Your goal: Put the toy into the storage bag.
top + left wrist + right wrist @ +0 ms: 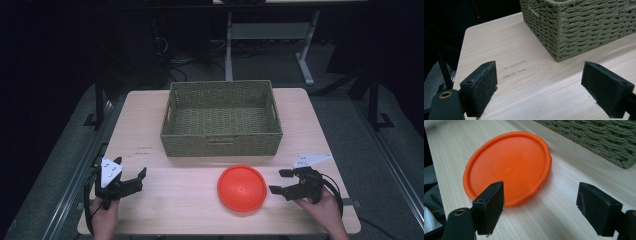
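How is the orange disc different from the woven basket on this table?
The orange disc is round, flat and smooth; the woven basket is rectangular, tall-walled and green-tan wicker. The disc lies at the table's near edge, just ahead of the right tool; the basket stands farther back, centred. The basket is much larger. Both rest on the wooden table, and neither is held.

We see the right gripper (pixel 540 207) with its jaws spread wide, nothing between them but bare table (pixel 564 202). Just beyond the left jaw lies an orange disc (pixel 509 167), flat on the wood, its near rim partly hidden behind that jaw. A woven basket (pixel 604 140) stands at upper right, near the disc but apart.
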